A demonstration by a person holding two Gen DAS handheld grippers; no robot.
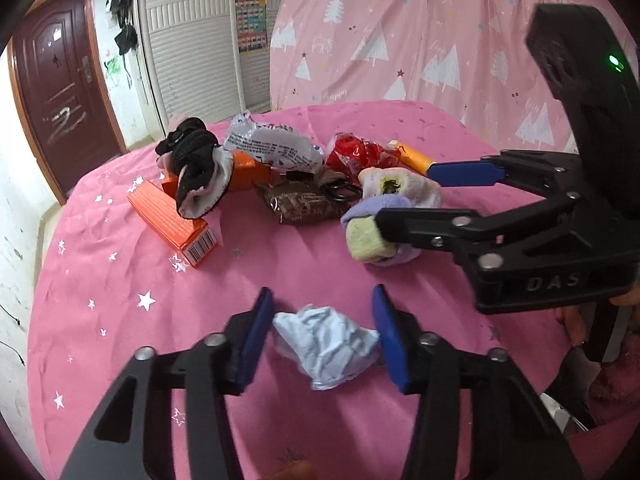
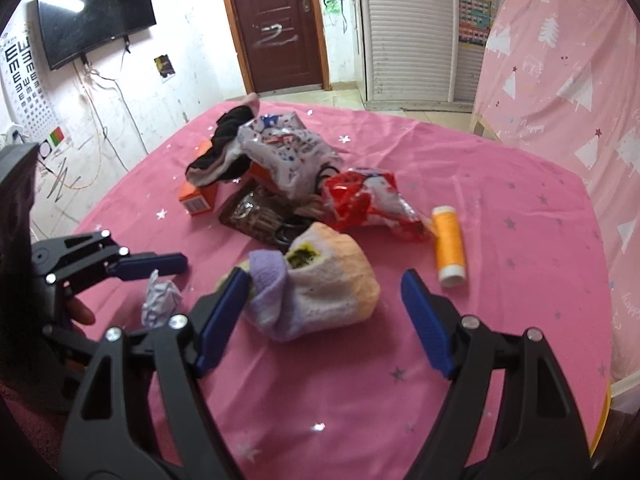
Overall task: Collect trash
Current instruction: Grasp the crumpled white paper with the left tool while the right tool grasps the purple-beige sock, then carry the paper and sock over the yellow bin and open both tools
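A crumpled pale blue paper [image 1: 326, 344] lies on the pink tablecloth [image 1: 120, 280] between the blue pads of my left gripper [image 1: 325, 336], and both pads touch its sides. In the right wrist view the same paper [image 2: 160, 300] sits under one left finger [image 2: 152, 266]. My right gripper [image 2: 324, 300] stands open around a rolled sock bundle [image 2: 320, 292]. Its left pad is at the purple edge and its right pad is apart from the bundle. From the left wrist view, the right gripper [image 1: 404, 196] reaches in from the right over that bundle [image 1: 400, 188].
Farther back lies a pile: a white printed wrapper [image 1: 272, 146], a red wrapper [image 1: 356, 152], a brown wrapper [image 1: 300, 202], two orange boxes [image 1: 172, 220], black socks [image 1: 192, 160] and an orange tube [image 2: 450, 240]. Pink curtains hang to the right.
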